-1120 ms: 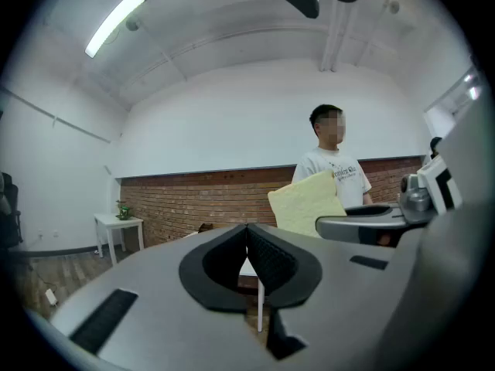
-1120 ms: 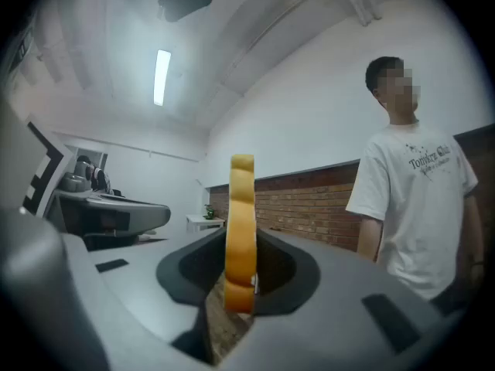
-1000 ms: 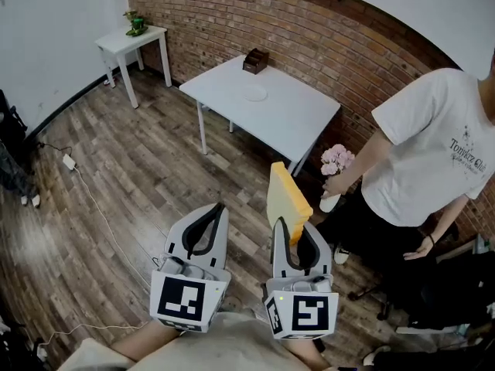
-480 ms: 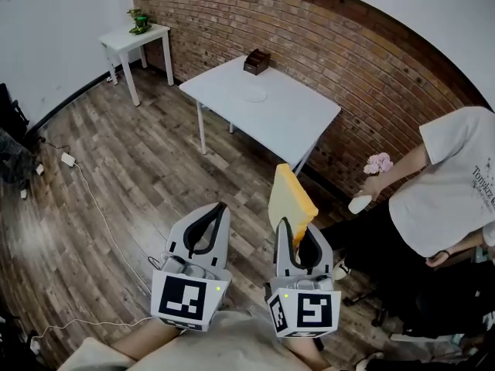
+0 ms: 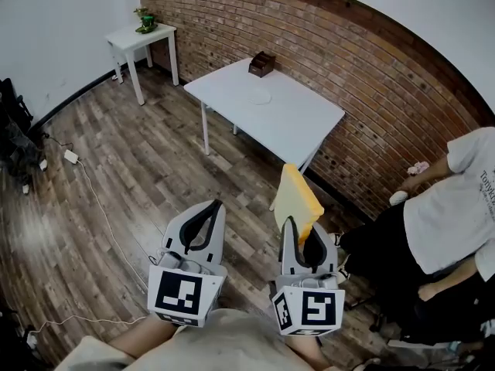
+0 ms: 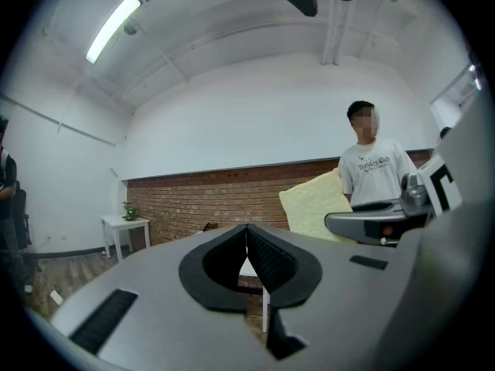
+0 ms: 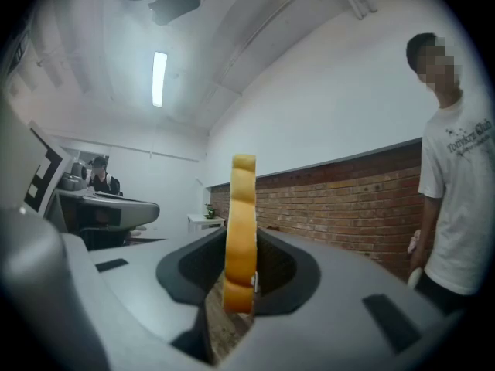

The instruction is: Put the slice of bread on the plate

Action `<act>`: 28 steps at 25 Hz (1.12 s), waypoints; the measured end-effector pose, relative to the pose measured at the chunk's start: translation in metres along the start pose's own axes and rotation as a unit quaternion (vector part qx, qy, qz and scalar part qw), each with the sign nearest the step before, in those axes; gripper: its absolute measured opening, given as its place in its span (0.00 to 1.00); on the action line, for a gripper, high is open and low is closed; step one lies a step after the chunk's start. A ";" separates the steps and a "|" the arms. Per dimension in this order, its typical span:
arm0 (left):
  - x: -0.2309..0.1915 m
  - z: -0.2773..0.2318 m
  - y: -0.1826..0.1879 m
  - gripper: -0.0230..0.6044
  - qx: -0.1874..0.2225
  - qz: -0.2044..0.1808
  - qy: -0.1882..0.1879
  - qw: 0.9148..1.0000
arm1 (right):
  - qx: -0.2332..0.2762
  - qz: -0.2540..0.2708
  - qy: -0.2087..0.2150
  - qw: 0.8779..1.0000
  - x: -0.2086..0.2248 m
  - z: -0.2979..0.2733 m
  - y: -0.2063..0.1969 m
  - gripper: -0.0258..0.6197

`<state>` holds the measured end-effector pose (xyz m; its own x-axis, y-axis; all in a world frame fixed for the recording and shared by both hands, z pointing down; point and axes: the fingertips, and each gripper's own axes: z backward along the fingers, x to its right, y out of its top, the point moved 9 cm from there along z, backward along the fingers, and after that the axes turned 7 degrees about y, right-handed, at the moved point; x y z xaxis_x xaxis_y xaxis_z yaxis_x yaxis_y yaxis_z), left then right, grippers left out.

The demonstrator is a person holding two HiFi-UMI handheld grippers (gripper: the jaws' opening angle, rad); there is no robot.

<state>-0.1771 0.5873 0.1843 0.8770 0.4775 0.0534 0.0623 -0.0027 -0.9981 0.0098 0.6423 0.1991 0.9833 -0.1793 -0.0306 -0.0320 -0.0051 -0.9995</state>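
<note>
Step in hand: transport. The right gripper (image 5: 301,235) has its jaws closed partway onto the slice of bread (image 5: 295,197) and clamps its lower edge. The slice stands upright, edge-on to that gripper's camera, above the wooden floor at the near right. The left gripper (image 5: 206,221) has its jaws brought together with nothing between them; it is level beside the right one.

The plate (image 5: 257,96) lies on the white table (image 5: 305,126) at the far side, just near of a brown box (image 5: 262,62) and well apart from the slice.

Next move, as judged: carry the slice forward to the table, bring it over the plate, tip it flat, lower it until it touches, then part the jaws. Keep grip pressure light, since bread is likely to crush or tear.
</note>
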 end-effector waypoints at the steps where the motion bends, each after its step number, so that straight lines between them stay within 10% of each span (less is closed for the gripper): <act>1: -0.001 -0.002 0.000 0.05 0.001 -0.001 0.001 1.000 | 0.000 0.000 0.001 1.000 0.001 -0.002 0.000 0.19; 28: -0.101 -0.205 -0.005 0.05 -0.003 0.008 -0.025 1.000 | -0.015 0.012 -0.027 0.999 0.045 -0.211 0.000 0.19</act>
<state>-0.1685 0.3583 0.1903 0.8536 0.5198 0.0351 0.0508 -0.0161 -0.9986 0.0164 0.4270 0.2005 0.9904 -0.1267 -0.0556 -0.0599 -0.0304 -0.9977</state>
